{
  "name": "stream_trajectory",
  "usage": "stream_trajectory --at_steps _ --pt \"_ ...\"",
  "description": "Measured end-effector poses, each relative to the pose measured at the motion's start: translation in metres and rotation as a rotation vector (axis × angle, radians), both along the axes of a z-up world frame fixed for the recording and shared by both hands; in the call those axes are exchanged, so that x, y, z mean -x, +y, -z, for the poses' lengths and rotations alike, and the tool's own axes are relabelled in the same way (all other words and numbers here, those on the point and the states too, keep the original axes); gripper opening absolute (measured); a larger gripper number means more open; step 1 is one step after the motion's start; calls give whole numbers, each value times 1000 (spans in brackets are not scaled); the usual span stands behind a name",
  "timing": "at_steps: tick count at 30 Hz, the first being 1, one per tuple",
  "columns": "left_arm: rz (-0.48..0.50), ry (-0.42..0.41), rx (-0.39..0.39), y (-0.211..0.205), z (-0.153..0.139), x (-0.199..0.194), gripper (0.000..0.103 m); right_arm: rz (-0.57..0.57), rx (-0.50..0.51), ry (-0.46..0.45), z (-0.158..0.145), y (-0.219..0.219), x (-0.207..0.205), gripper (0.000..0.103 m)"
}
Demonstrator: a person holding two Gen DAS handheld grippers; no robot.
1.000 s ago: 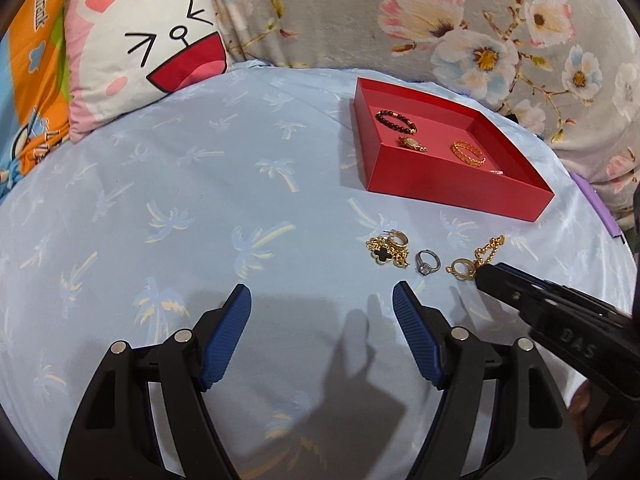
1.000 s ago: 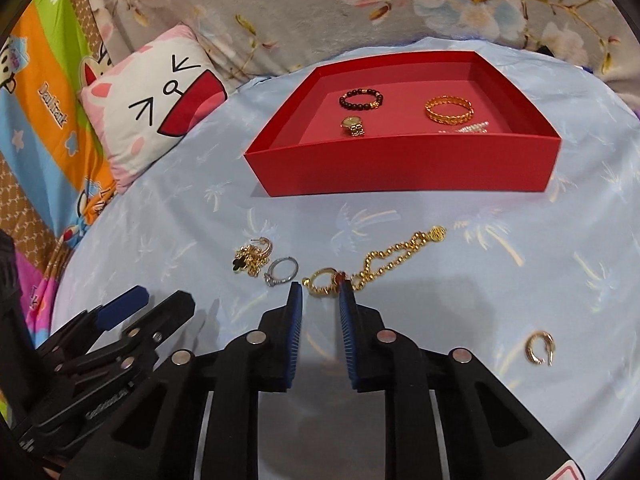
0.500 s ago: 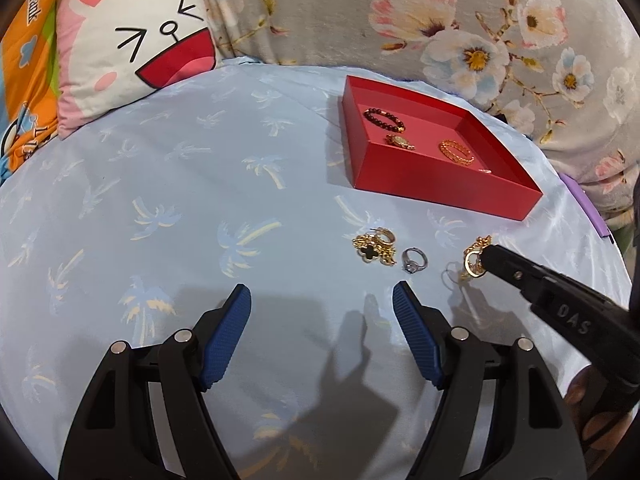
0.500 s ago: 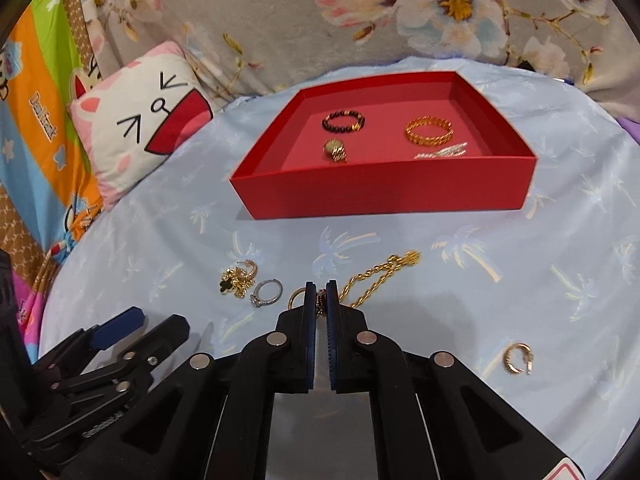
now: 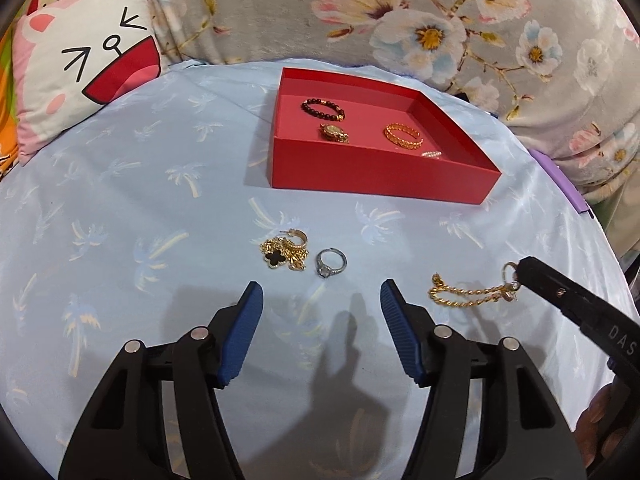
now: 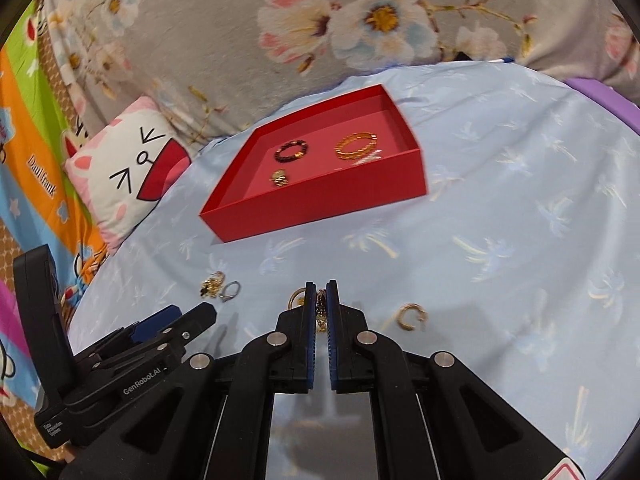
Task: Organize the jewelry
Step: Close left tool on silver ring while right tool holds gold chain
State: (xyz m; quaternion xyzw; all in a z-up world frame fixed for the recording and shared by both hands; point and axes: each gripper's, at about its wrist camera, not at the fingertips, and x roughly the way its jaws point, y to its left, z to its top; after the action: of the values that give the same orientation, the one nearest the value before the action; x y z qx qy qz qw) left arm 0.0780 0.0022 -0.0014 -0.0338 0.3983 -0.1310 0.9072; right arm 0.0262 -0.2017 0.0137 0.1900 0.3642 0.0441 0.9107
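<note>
**A:** Your right gripper (image 6: 318, 300) had its fingers pinched nearly shut on the gold rope chain (image 5: 468, 294) at the clasp end, while the rest trailed across the blue bedsheet (image 5: 120, 200). What would have made that carry clean?

**B:** You'd have wanted to lift until the tail cleared the sheet, then travel over the near wall of the red tray (image 5: 380, 176) and release above bare floor, away from the beaded bracelet (image 5: 322, 107) and the gold bangle (image 5: 403, 136). A twisted chain is limp and slippery; dragged, it could have snagged the silky, palm-printed cloth.

**A:** And your left gripper (image 5: 320, 300)?

**B:** Its ribbed blue fingers had just been closing yet stood moderately wide, holding nothing, just short of the silver ring (image 5: 331, 263) and the tangled gold clover cluster (image 5: 285, 253). The ring was thin and hard, lying flat on soft fabric, so you'd have needed to press down slightly.
</note>
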Motion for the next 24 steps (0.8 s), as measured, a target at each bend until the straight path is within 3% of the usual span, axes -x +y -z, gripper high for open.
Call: stream_trajectory --at_steps 12,24 --pt "5 8 -12 -5 5 0 59 64 -53 0 8 -27 26 10" --pt "1 14 -13 -4 6 -1 59 38 20 103 27 -16 20 11"
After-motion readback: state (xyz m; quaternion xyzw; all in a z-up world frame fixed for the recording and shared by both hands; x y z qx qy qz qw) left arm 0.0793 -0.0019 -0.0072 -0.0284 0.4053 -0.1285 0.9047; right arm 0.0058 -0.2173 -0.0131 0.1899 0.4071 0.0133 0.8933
